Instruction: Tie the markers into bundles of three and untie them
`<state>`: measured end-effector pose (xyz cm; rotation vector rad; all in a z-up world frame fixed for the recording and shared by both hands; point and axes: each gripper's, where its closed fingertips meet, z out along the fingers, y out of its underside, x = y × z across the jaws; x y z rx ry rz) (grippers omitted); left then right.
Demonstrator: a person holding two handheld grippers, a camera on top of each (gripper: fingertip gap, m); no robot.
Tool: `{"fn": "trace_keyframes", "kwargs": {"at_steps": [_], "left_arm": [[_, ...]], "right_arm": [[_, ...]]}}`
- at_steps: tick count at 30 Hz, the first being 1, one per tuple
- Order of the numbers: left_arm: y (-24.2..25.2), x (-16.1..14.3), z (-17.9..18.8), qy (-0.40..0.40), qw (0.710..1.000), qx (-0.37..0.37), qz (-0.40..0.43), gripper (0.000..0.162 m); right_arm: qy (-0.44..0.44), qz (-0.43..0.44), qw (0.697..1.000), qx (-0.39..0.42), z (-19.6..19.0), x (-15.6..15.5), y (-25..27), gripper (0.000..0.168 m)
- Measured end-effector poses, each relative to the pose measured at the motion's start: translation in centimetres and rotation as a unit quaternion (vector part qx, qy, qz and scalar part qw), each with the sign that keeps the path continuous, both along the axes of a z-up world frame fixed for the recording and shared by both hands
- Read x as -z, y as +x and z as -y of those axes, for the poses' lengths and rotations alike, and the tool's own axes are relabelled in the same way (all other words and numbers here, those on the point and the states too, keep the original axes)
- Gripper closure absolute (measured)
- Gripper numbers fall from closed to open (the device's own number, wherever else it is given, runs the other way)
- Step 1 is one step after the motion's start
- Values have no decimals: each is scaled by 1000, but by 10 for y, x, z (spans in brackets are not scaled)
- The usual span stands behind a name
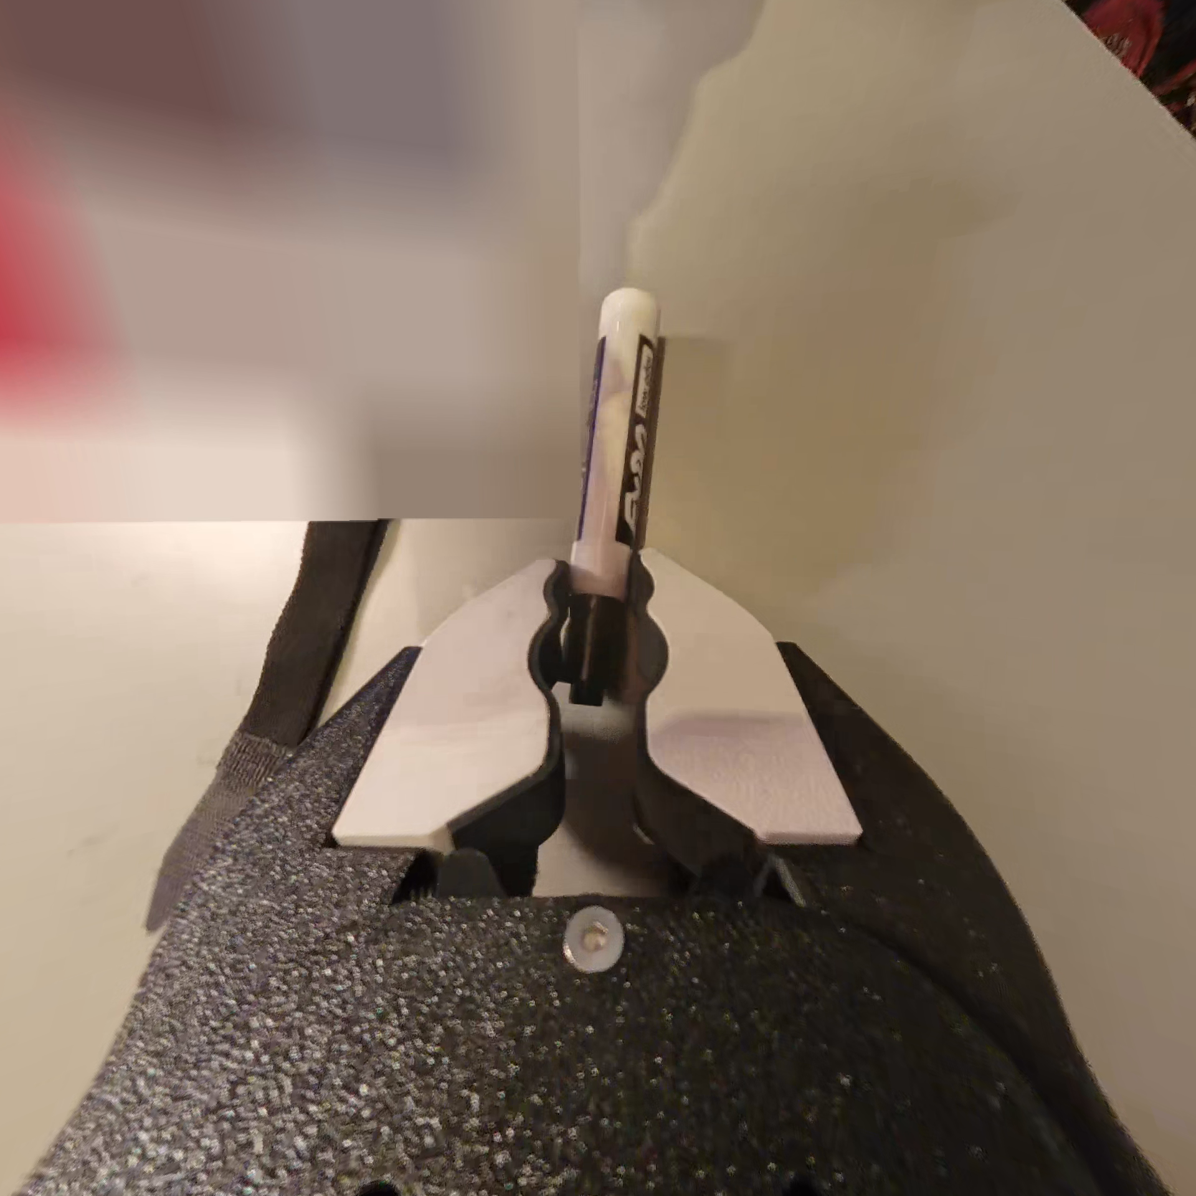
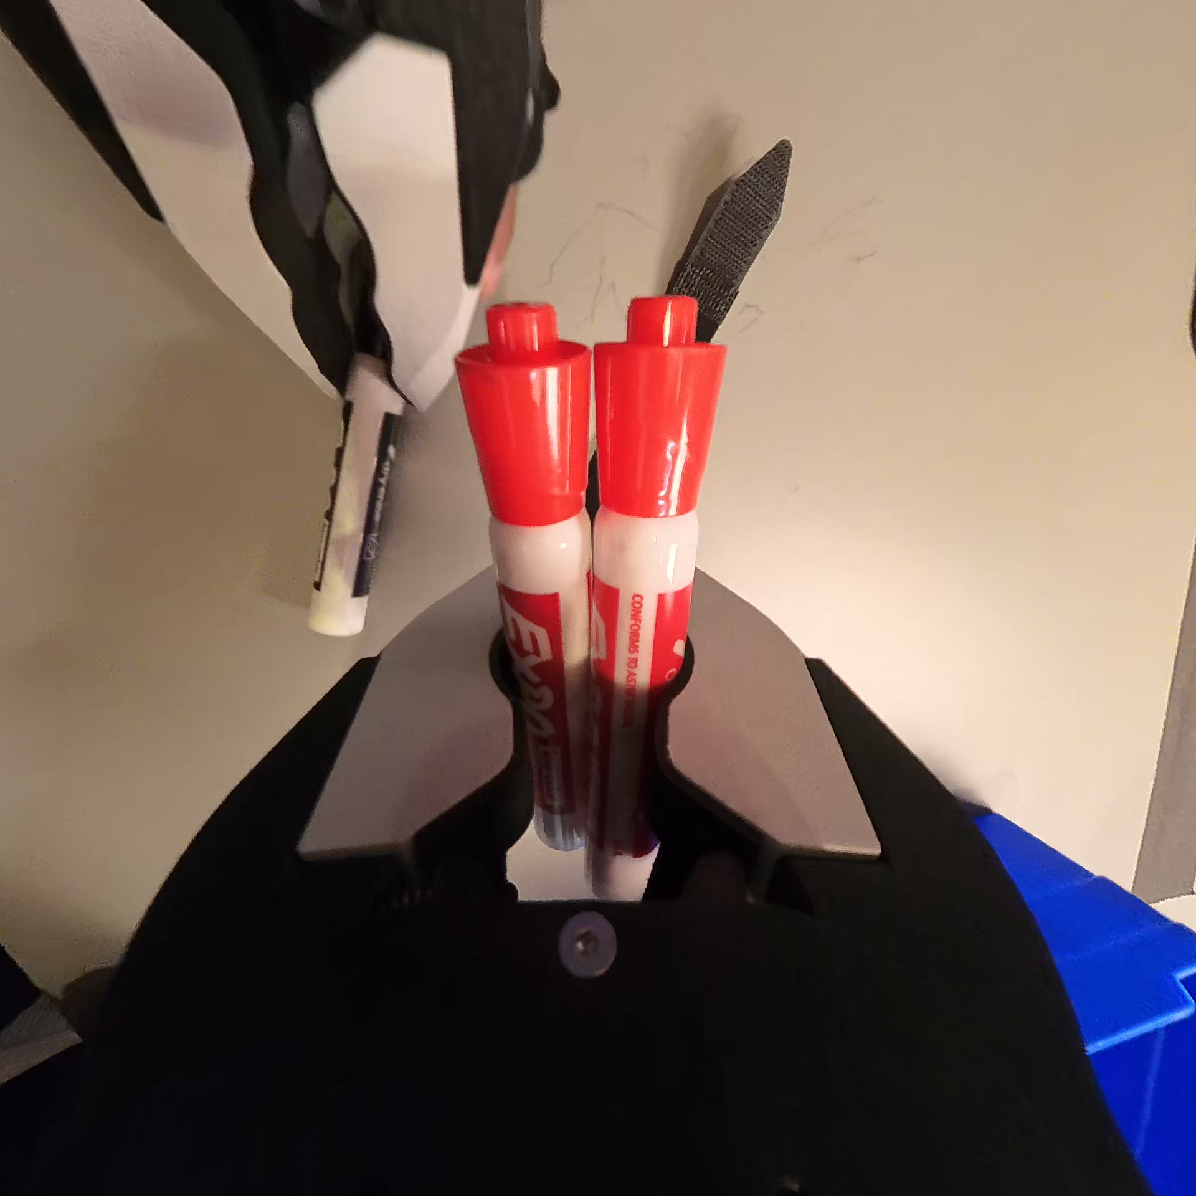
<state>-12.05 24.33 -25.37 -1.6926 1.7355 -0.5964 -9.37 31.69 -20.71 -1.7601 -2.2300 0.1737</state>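
My left gripper (image 1: 598,576) is shut on a white marker with a black label (image 1: 618,440); its black cap end sits between the jaws and its white tail points away. It also shows in the right wrist view (image 2: 378,382), upper left, holding that marker (image 2: 349,518) over the table. My right gripper (image 2: 592,647) is shut on two red-capped markers (image 2: 524,440) (image 2: 657,427), held side by side with caps pointing forward. A black hook-and-loop strap (image 2: 731,246) lies on the table behind them. A strap also shows in the left wrist view (image 1: 304,641), left of the jaws.
The cream table top (image 2: 938,323) has faint pen marks. A blue bin (image 2: 1100,971) stands at the lower right of the right wrist view. The table's far edge (image 1: 1113,84) runs across the top right of the left wrist view. A blurred patch covers that view's upper left.
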Motion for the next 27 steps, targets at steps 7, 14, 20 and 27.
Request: {"fn": "trace_keyframes", "kwargs": {"at_steps": [7,14,20,27], "left_arm": [[-27,-47,2,-43,990,-78,113,144],[-45,-103,-19,-29,970,-179,159,144],[-36,-85,-26,-24,969,-231,87,144],[-31,-81,-30,-13,962,-271,42,144]], "right_arm": [[-9,24,1000,8,-6,11,8,128],[-23,57,998,-4,2,23,12,128],[-33,70,997,-9,6,32,10,128],[-37,78,996,-16,10,37,9,128]]}}
